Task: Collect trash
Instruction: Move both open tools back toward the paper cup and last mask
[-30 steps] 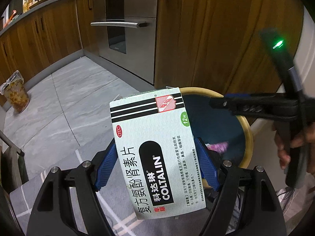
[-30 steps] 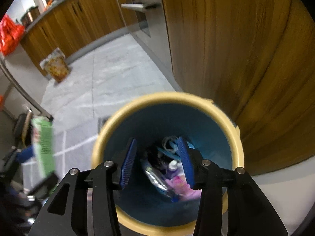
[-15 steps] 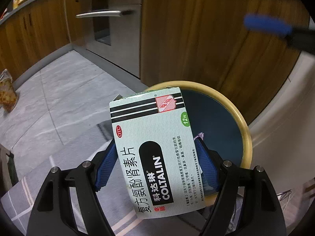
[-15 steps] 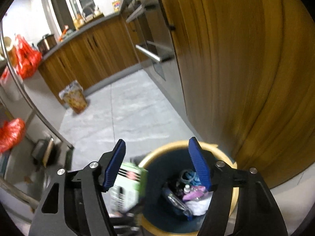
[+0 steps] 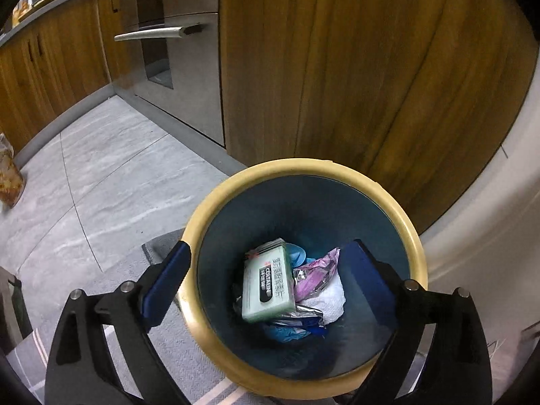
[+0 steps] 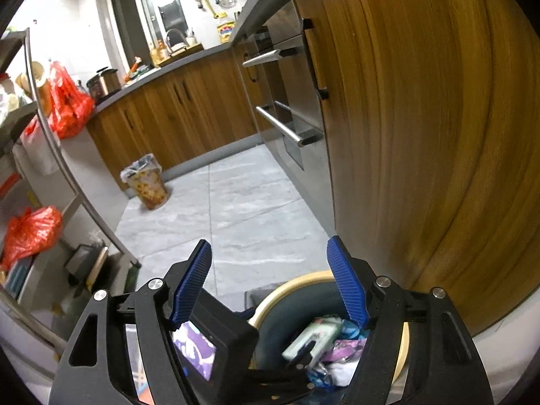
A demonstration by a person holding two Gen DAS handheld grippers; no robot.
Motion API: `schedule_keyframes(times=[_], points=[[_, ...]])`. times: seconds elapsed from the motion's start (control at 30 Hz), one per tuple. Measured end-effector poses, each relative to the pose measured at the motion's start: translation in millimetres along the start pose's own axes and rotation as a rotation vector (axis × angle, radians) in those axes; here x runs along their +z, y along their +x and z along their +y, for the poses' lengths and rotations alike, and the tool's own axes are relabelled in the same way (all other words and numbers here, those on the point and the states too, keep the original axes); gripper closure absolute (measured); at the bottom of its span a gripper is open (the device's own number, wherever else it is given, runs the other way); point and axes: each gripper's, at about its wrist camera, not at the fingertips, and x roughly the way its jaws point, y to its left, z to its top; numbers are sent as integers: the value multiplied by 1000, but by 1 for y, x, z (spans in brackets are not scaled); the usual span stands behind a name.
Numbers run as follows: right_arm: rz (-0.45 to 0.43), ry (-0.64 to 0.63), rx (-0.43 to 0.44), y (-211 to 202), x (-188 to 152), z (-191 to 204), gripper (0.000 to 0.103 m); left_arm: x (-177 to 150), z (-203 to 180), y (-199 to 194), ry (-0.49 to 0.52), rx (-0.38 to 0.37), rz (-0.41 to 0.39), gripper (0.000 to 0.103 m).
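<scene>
The left gripper point(image 5: 266, 270), its jaws just opened wide, is held empty over the bin point(image 5: 216, 209); the medicine box point(image 5: 268, 287) is seen lying below, inside. The right gripper point(image 6: 270, 283) is spread, empty, nearer than the bin's rim.

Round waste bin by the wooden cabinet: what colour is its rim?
Pale yellow rim on a dark blue bin, clearest in the left wrist view.
</scene>
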Motion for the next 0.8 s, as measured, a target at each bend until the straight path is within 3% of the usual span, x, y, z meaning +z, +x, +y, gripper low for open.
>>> schedule_keyframes(times=[0.27,0.5,0.63,0.8], points=[[0,-9,5,-2,-2,6,31,-27,23,-37,-10,84,3,10],[42,-5,43,4,-10,20,28,-65,56,-125,-58,159,-43,10],[89,-63,55,13,-26,49,27,-92,72,-175,-82,215,-65,8],[207,-111,113,34,-57,93,27,-138,95,-222,-136,316,-56,6]])
